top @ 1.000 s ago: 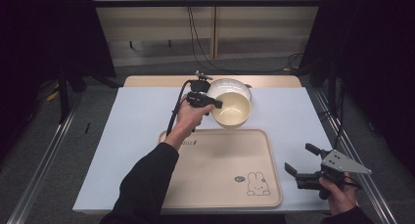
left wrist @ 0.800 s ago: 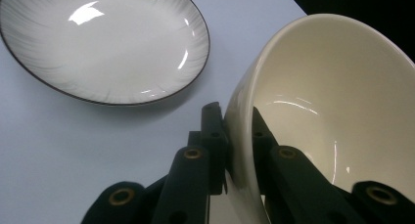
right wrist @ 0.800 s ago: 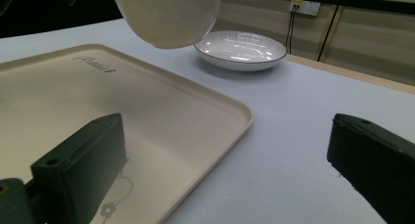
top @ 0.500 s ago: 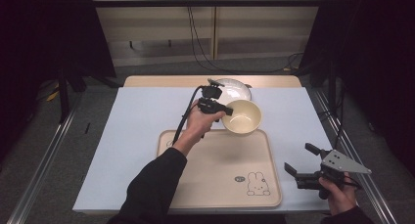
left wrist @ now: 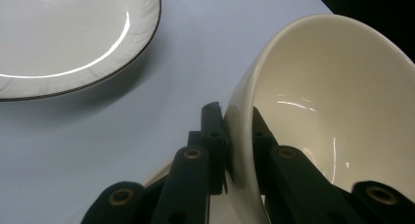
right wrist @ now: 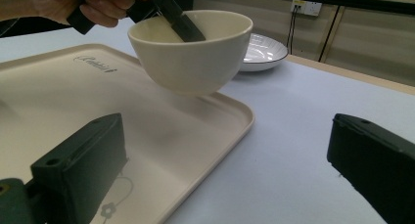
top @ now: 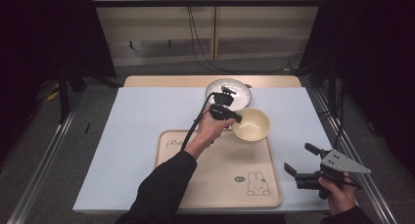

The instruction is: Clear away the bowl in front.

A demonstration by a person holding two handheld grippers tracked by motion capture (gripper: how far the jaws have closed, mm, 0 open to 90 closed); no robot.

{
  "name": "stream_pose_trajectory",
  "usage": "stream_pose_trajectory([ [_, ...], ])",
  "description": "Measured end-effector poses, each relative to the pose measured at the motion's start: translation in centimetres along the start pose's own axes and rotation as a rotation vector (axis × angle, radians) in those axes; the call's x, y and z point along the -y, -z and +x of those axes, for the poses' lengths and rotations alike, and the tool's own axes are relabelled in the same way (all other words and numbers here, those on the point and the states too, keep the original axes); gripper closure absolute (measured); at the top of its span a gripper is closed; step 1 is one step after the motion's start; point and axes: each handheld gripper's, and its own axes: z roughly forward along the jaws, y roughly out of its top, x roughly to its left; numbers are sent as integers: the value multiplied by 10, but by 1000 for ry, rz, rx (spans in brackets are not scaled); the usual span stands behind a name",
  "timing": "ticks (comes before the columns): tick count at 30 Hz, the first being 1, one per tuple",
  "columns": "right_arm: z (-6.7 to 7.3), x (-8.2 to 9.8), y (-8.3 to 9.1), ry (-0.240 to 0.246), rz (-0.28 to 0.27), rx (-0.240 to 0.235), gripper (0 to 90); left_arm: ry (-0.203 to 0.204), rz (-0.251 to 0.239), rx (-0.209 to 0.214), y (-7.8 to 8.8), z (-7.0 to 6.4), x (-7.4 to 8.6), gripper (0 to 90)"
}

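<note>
left gripper jaws clamped on cream bowl rim, bowl lifted over tray corner, plate just beyond jaws. right gripper jaws spread, nothing between.

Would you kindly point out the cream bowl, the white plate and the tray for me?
cream bowl [top: 253, 123]: high view, on its inner floor.
white plate [top: 238, 91]: high view, on its bare inner surface near the far rim.
tray [top: 215, 177]: high view, on its bare flat middle.

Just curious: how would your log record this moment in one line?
left tongs: gripping cream bowl rim, lifted over tray corner | right tongs: open, idle
</note>
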Motion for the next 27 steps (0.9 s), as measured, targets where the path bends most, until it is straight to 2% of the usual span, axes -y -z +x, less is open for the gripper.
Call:
stream_pose_trajectory([
  [4,0,0,0,0,1,0,7,6,8,5,-9,-3,1,834],
  [8,0,0,-1,1,-1,1,7,-3,25,-4,-19,-6,1,834],
  [10,0,0,0,-1,2,3,7,-9,33,6,-23,-5,3,834],
  [12,0,0,-1,3,-1,-1,7,-8,41,-4,-29,-6,5,833],
  [13,0,0,-1,2,0,1,7,-6,44,6,-30,-7,5,834],
  [18,0,0,-1,6,-1,2,7,-13,48,-8,-36,-7,8,832],
  [19,0,0,-1,6,-1,4,7,8,46,-5,-38,-7,8,832],
  [20,0,0,-1,6,-1,-3,7,-10,58,-20,-42,-6,9,833],
  [24,0,0,-1,8,0,3,7,7,59,-4,-43,-5,10,833],
  [27,1,0,-1,5,4,1,7,-9,64,-16,-44,-4,10,833],
])
